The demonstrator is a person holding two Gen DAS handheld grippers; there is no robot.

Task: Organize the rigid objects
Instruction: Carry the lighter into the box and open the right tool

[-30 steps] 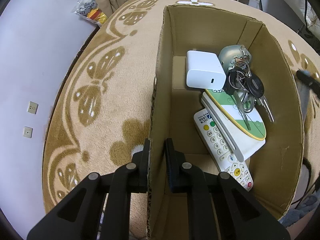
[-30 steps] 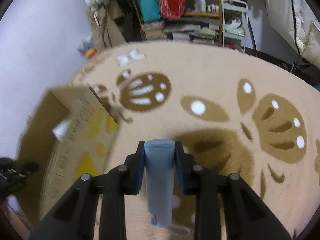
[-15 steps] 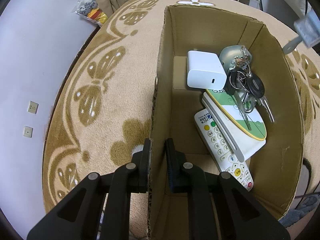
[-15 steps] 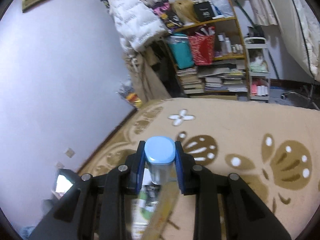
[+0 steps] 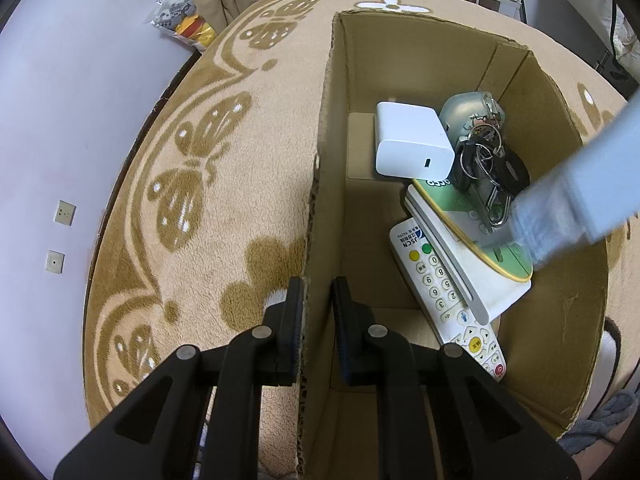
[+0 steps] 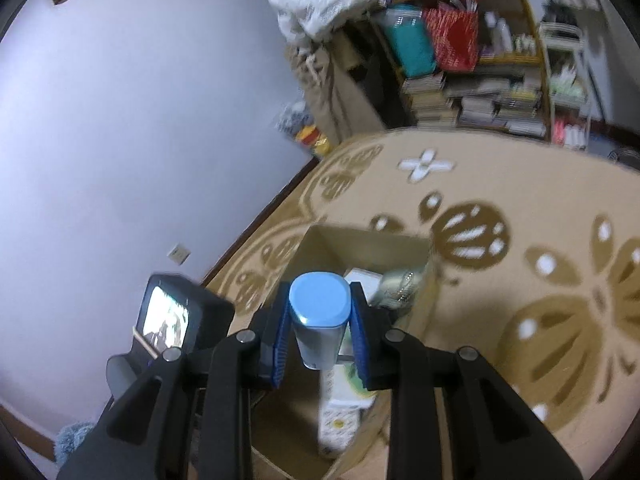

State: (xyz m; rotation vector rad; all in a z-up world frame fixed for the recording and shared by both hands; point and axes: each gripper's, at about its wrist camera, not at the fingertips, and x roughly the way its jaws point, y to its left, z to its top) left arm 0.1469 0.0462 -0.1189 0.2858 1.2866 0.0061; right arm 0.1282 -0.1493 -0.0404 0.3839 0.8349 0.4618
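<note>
An open cardboard box [image 5: 560, 332] stands on the patterned carpet. My left gripper [image 5: 317, 312] is shut on the cardboard box's left wall. Inside lie a white charger [image 5: 410, 140], a bunch of keys [image 5: 490, 164], a white and green device [image 5: 468, 240] and a white remote [image 5: 444, 284]. My right gripper [image 6: 319, 336] is shut on a pale blue bottle [image 6: 319, 312] with a clear lower part. That blue bottle [image 5: 580, 196] enters the left wrist view from the right, blurred, its tip above the green device. The box [image 6: 360, 248] shows below the bottle.
A beige and brown carpet [image 5: 192, 184] surrounds the box. A pale wall [image 6: 140, 120] runs along the left. Shelves with books and bags [image 6: 460, 60] stand at the back. The left gripper's screen [image 6: 164, 316] shows at lower left in the right wrist view.
My right gripper has carried the blue bottle from the carpet to above the box, where it now reaches in over the green device. The left gripper has stayed on the box wall.
</note>
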